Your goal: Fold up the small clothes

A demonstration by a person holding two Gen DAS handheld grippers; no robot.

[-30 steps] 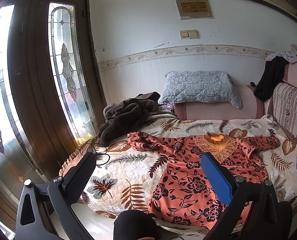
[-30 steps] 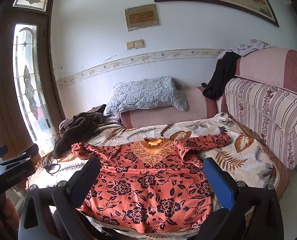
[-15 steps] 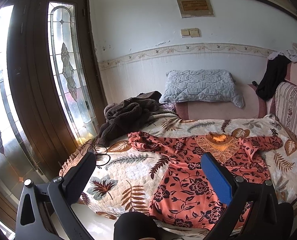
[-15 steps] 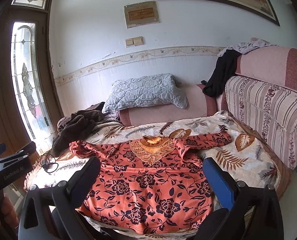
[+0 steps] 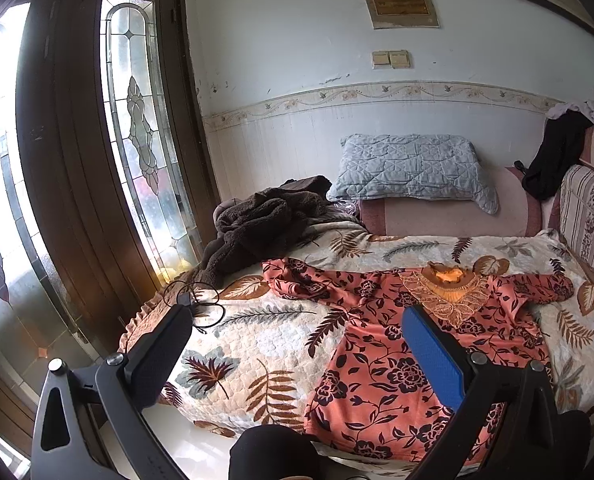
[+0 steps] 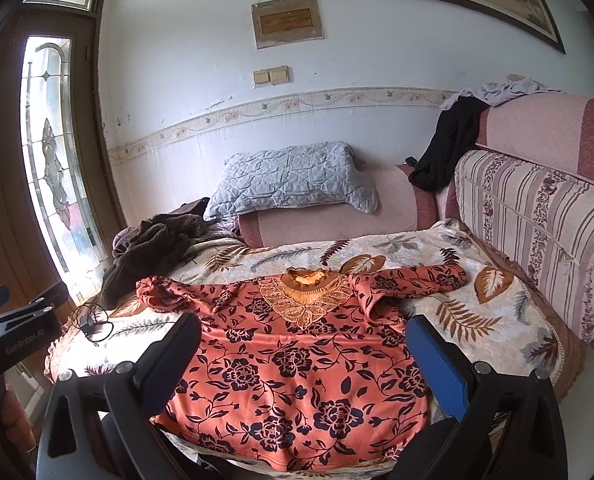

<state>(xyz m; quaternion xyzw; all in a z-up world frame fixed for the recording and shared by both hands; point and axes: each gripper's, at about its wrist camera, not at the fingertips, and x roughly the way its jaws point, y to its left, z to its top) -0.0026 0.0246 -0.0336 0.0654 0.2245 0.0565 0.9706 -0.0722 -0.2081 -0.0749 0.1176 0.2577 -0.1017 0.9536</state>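
Lying flat on leaf-print quilt (image 6: pixel 457 320), orange floral blouse (image 6: pixel 297 368), left tongs (image 5: pixel 297 344) apart, right tongs (image 6: pixel 303 344) apart

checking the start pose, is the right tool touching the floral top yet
Apart. The right wrist view shows the right tool open and held above the near edge of the top, which lies flat and undisturbed on the bed.

daylit stained-glass door (image 5: pixel 137 152) beside white wall (image 6: pixel 201 80); striped sofa (image 6: pixel 537 232).

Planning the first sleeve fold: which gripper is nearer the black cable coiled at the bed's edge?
Left. The left gripper hovers right by the black cable; the right gripper hangs over the orange floral blouse, farther away.
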